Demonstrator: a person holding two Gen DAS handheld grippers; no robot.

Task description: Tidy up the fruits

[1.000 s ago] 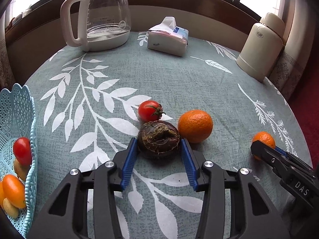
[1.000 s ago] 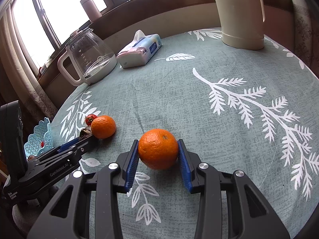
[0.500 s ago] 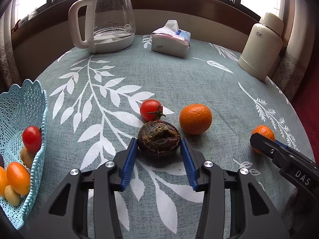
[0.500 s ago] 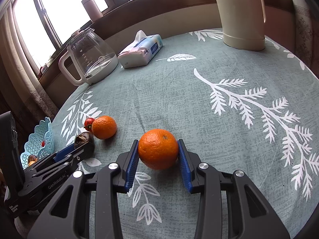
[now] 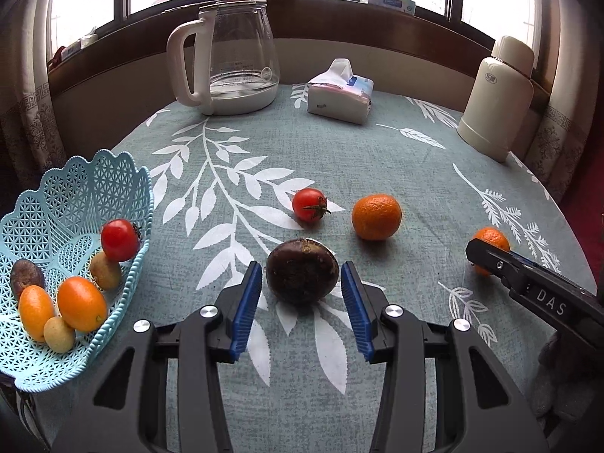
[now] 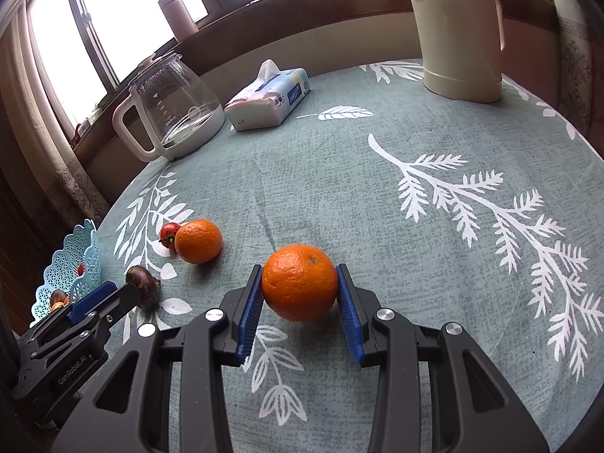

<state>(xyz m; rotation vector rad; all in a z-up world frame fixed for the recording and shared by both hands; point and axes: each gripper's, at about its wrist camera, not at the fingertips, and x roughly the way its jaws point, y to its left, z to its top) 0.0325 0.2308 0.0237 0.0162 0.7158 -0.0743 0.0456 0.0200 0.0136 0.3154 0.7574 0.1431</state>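
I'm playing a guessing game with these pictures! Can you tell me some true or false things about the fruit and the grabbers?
1. The right gripper pinches an orange. True.
2. The blue basket has no fruit in it. False: it holds several, including a tomato.
3. The left gripper straddles a dark round fruit. True.
4. The glass kettle lies tipped over. False: it stands upright.

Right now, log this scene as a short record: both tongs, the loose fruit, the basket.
left tongs: astride dark fruit; contact unclear
right tongs: shut on gripped orange
loose on tablecloth: tomato, second orange
basket: at the left edge, several fruits inside
far side: glass kettle, tissue pack, cream flask
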